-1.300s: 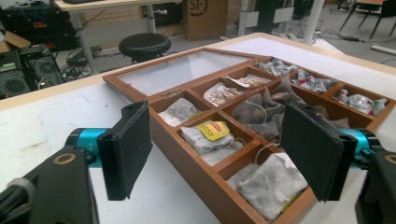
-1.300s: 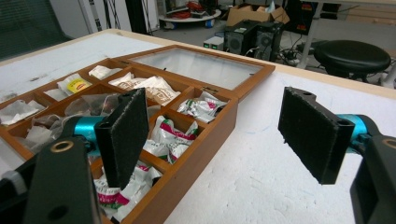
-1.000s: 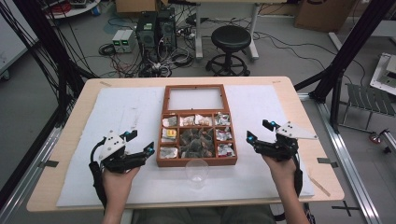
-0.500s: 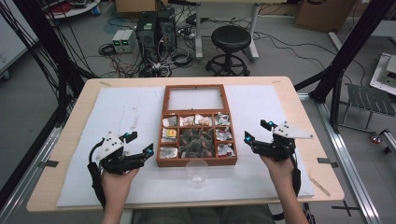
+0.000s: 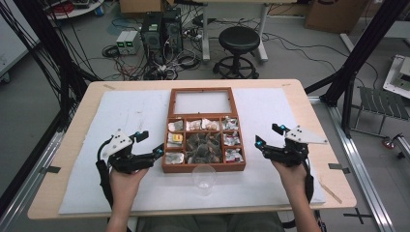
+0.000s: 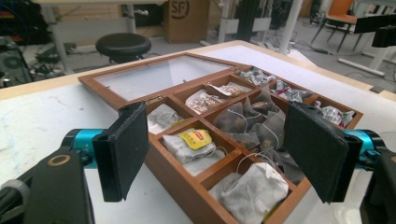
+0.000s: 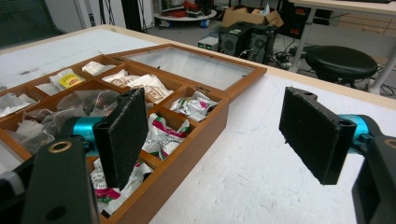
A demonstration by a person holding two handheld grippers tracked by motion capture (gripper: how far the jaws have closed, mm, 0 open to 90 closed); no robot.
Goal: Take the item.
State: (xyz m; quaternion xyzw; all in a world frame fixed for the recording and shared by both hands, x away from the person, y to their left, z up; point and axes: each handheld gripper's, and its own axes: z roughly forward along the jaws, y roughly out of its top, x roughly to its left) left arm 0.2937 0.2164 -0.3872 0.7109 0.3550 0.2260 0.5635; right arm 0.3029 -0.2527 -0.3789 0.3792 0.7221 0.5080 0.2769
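Both tongs, left tongs [image 5: 157, 152] and right tongs [image 5: 263, 143], are hovering spread and empty beside the open tea box [image 5: 203, 166] near the desk's front edge. Reaching in carelessly risks tipping the clear cup [image 5: 203, 180] standing just before it.

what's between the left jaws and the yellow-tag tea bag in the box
Nothing visible. The left gripper is open and looks straight over the near wall of the wooden tea box, whose lid lies flat behind it. The yellow-tag tea bag lies uncovered in its compartment. The clear plastic cup stands off to the side, in front of the box.
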